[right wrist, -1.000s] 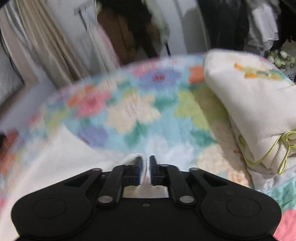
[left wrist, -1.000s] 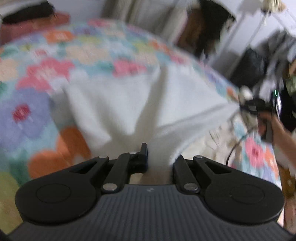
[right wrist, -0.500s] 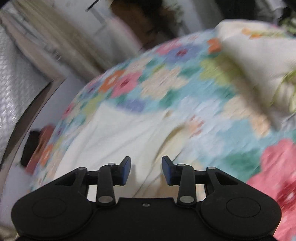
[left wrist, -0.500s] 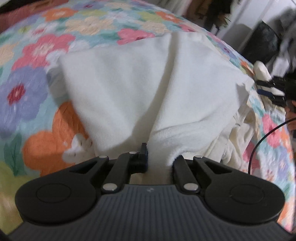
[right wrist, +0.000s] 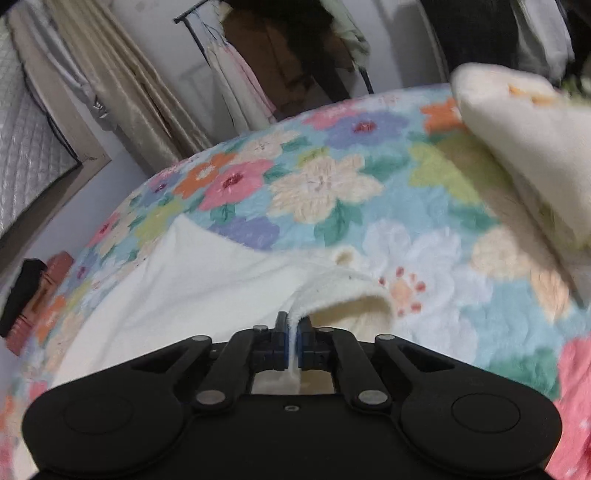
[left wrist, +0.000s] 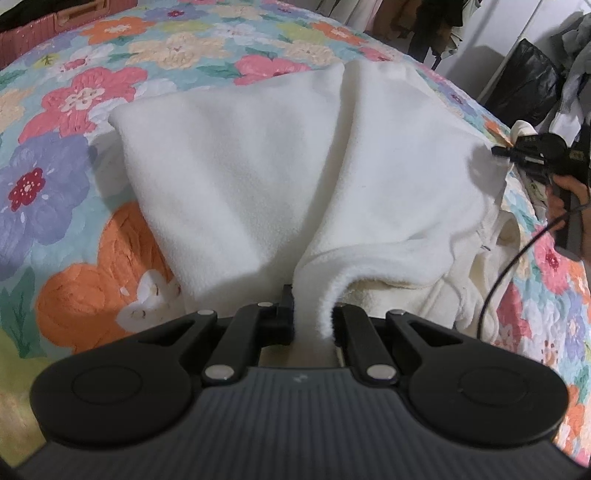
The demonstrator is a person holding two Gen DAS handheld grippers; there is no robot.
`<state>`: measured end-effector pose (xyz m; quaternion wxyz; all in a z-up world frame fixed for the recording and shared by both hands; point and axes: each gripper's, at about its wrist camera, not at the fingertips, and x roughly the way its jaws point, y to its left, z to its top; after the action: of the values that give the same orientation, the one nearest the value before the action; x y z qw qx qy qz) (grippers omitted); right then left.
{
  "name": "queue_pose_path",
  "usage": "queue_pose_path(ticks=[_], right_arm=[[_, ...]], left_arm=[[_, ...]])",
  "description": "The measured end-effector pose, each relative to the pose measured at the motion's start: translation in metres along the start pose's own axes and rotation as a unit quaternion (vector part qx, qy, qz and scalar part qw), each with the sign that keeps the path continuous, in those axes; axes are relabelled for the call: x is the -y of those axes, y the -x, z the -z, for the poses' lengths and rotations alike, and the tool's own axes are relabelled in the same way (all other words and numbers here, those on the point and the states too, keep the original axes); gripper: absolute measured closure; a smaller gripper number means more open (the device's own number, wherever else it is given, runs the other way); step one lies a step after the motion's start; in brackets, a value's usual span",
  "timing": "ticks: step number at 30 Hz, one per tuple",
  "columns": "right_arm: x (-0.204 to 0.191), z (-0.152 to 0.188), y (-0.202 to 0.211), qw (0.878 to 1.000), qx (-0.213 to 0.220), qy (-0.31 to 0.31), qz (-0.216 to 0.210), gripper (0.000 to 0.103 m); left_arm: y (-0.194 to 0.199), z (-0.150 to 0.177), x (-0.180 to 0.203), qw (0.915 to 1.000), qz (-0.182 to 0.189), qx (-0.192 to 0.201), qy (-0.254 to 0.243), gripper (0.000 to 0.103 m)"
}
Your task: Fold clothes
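Observation:
A white fleece garment (left wrist: 280,155) lies spread on the flowered bedspread (left wrist: 74,122). My left gripper (left wrist: 314,317) is shut on a thick bunched edge of it at the near side. My right gripper (right wrist: 293,334) is shut on another edge of the same garment (right wrist: 207,273); it also shows in the left wrist view (left wrist: 532,153) at the garment's far right corner, held in a hand. The cloth sags in a fold between the two grips.
A folded cream blanket (right wrist: 524,144) with yellow trim lies on the bed at the right. A clothes rack (right wrist: 280,55) and curtains stand behind the bed. A black bag (left wrist: 524,81) stands off the bed's far right. A pink case (left wrist: 48,29) sits at the far left.
My right gripper was open half a second ago and has shut on the garment's edge. My left gripper has kept its hold and the garment has settled lower on the bed.

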<state>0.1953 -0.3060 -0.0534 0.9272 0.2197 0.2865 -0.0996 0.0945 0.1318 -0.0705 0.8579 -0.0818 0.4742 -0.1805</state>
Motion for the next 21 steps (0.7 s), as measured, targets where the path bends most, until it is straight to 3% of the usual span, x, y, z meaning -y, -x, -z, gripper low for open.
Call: queue_pose_path(ticks=[3,4,9,14,17,21], right_arm=[[0.003,-0.009,0.038,0.997,0.080,0.003,-0.004,0.099],[0.013,-0.014,0.046,0.996,0.087,-0.011,-0.008,0.099],[0.040,-0.014,0.019,0.999,0.005,-0.006,0.036,0.099],[0.034,-0.014,0.027,0.998,0.027,0.018,0.054,0.100],[0.036,-0.016,0.024,0.996,0.015,0.055,0.076,0.100],[0.039,-0.006,-0.002,0.992,-0.061,0.058,0.094,0.100]], left_arm=[[0.015,0.004,0.000,0.9998,0.015,0.004,0.010,0.097],[0.019,0.005,0.002,0.9997,0.021,0.007,0.012,0.097],[-0.001,0.016,0.014,0.9991,-0.002,-0.031,-0.027,0.097],[0.003,0.016,0.013,0.9988,0.007,-0.032,-0.038,0.097],[0.003,0.017,0.010,0.9987,0.012,-0.036,-0.033,0.096],[0.001,0.018,0.016,0.9981,-0.001,-0.040,-0.047,0.097]])
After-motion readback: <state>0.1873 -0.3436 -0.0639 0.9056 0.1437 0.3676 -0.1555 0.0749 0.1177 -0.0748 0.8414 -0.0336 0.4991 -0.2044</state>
